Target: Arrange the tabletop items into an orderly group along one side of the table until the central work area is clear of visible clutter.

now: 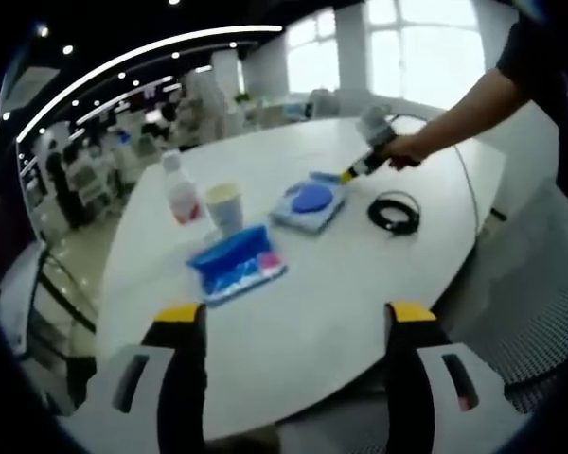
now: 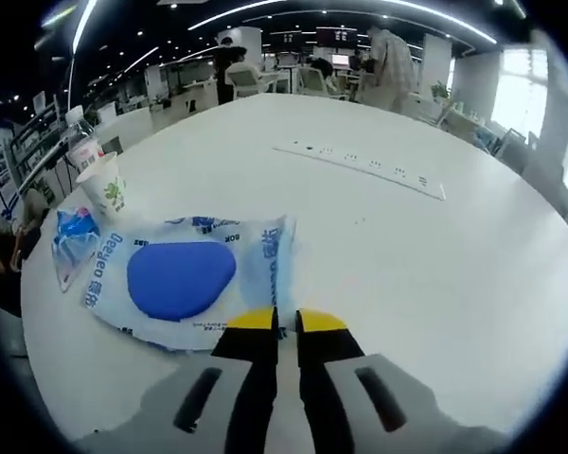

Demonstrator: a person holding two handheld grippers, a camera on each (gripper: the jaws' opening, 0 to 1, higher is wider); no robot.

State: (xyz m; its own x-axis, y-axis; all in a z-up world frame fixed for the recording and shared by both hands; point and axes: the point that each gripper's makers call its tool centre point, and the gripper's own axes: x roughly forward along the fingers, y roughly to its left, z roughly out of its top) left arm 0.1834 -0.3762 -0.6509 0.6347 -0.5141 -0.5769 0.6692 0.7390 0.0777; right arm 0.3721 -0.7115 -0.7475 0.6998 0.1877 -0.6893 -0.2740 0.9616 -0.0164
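- In the left gripper view, a plastic bottle [image 1: 179,189] with a red label stood upright at the far left of the white tabletop [image 1: 360,284], with a paper cup [image 1: 224,205] just beside it.
- A blue packet [image 1: 237,264] lay flat in front of the cup, closer to the camera.
- To the right of it lay a wet-wipes pack [image 1: 310,203] with a blue oval lid, and further right a coiled black cable [image 1: 394,212], apart from the pack.
- The left hand-held gripper [image 1: 296,317] hung above the near tabletop edge, jaws spread wide and holding nothing.
- A person's hand [image 1: 404,151] reached in from the right with the right hand-held gripper [image 1: 346,175], its yellow tips at the pack's far edge.
- In the right gripper view, the cup [image 2: 104,185] and blue packet [image 2: 74,237] sat at the left, the wipes pack [image 2: 189,279] in the middle.
- The right hand-held gripper [image 2: 286,321] had its jaws nearly together at the pack's edge; whether they pinched it I cannot tell.
- A white power strip [image 2: 360,167] lay further back on the tabletop [image 2: 435,284].
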